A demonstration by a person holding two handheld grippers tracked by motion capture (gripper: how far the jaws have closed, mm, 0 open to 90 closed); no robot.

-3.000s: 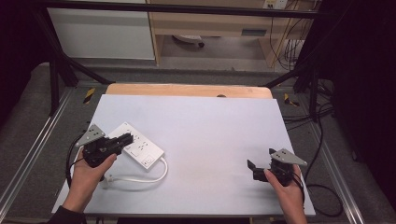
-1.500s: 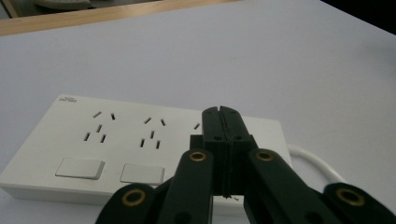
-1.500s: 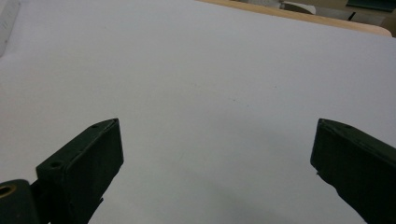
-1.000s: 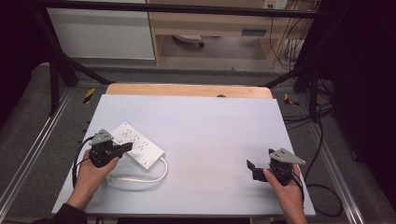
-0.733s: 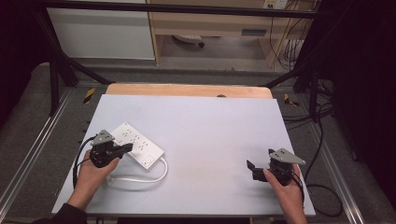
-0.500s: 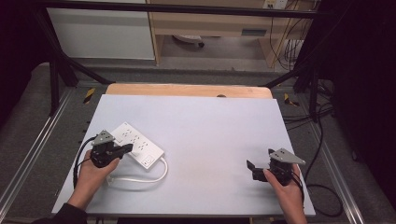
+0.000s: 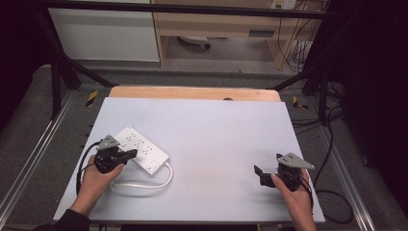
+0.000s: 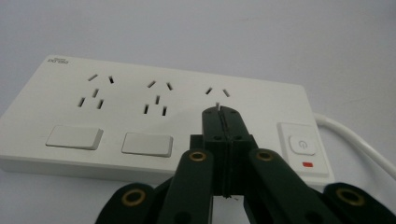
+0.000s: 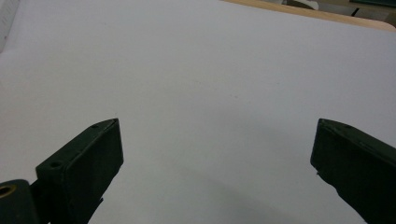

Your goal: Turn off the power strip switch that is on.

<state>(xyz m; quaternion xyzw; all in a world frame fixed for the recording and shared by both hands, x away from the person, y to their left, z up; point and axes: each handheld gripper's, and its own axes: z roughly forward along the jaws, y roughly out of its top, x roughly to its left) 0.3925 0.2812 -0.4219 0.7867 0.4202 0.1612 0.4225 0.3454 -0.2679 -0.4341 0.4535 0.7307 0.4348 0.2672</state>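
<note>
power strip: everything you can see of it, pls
The power strip is a white, plastic-looking flat bar lying face up on the table, near its left side, set at an angle. It has three socket groups, two blank rectangular covers and a power button with a red mark at one end. A white cord leaves that end and curves across the table. The left gripper, jaws closed, points at the third socket group; contact is unclear.

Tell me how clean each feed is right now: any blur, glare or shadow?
High view: even light on the table, dark surroundings, power strip small but readable. Left gripper view: sharp on the strip's sockets and switches, no glare; left gripper crisp, soft near the lens. Right gripper view: right gripper fingers slightly soft, a faint shadow between them.
</note>
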